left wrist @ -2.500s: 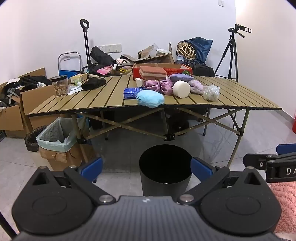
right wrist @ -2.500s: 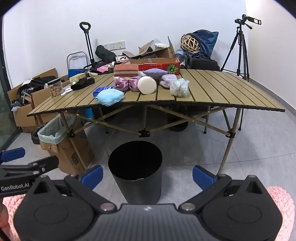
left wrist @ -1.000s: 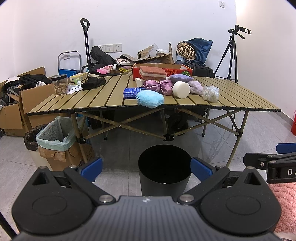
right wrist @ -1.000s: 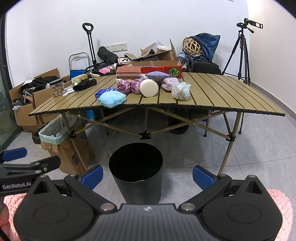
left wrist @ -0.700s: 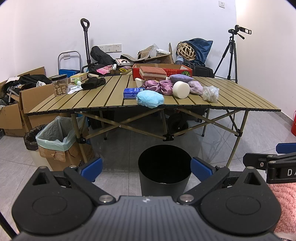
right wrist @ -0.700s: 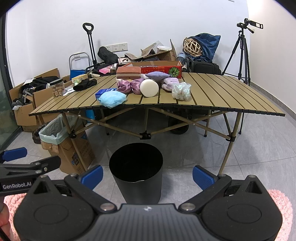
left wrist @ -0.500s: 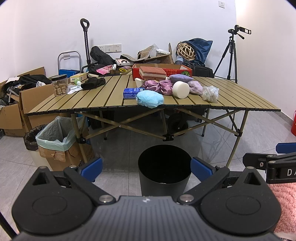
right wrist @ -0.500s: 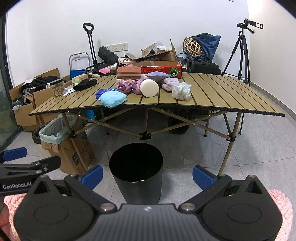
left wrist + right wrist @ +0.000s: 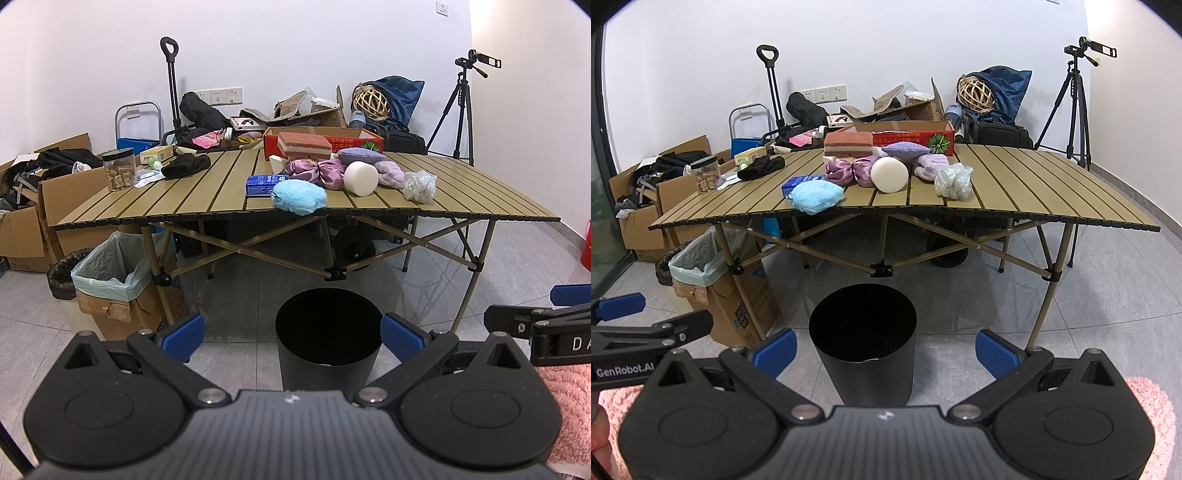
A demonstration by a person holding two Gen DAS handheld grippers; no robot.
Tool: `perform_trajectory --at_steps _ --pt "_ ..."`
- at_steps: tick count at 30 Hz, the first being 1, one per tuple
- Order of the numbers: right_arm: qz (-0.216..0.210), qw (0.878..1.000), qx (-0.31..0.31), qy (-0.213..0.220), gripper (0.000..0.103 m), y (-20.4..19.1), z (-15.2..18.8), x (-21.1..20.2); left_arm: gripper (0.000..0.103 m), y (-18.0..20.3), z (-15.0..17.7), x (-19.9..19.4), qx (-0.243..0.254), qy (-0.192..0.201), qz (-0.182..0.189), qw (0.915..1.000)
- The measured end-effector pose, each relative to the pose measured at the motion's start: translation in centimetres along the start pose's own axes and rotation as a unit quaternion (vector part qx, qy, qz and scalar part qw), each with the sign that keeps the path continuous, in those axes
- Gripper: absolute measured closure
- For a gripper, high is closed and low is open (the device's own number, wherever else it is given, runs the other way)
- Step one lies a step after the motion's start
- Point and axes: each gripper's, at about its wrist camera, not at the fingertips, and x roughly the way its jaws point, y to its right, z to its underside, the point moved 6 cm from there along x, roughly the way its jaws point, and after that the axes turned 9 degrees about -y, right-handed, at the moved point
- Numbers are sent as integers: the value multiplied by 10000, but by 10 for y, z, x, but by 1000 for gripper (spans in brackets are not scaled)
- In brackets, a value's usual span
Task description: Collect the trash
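A slatted tan folding table [image 9: 192, 199] carries soft, rounded clutter: a fluffy blue ball [image 9: 298, 197], a smooth white foam cylinder [image 9: 361, 178], shiny purple satin scrunchies [image 9: 320, 172] and a crinkled clear plastic bag [image 9: 419, 187]. A matte black round bin [image 9: 328, 339] stands on grey floor tiles before the table, between the spread blue-padded fingers of the left gripper [image 9: 291, 334]. The right gripper [image 9: 885, 350] also gapes wide and empty, bin just ahead.

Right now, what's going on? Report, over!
Left gripper open, empty. Right gripper open, empty. Black bin on floor before table; trash up there untouched. Nothing blocking.
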Motion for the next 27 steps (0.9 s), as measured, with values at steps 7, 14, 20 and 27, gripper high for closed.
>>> perform_trajectory --at_steps 7,14,20,27 --pt "3 10000 0 -1 0 1 0 1 0 0 0 0 1 2 -5 10000" --pt "5 10000 0 -18 0 -3 -1 0 0 0 0 0 -7 -2 -6 10000" --pt "23 10000 -42 13 0 -2 -5 -4 0 0 0 -1 2 16 -13 10000" --pt "37 9999 -158 50 0 -1 -10 2 0 0 -2 4 13 34 -32 10000"
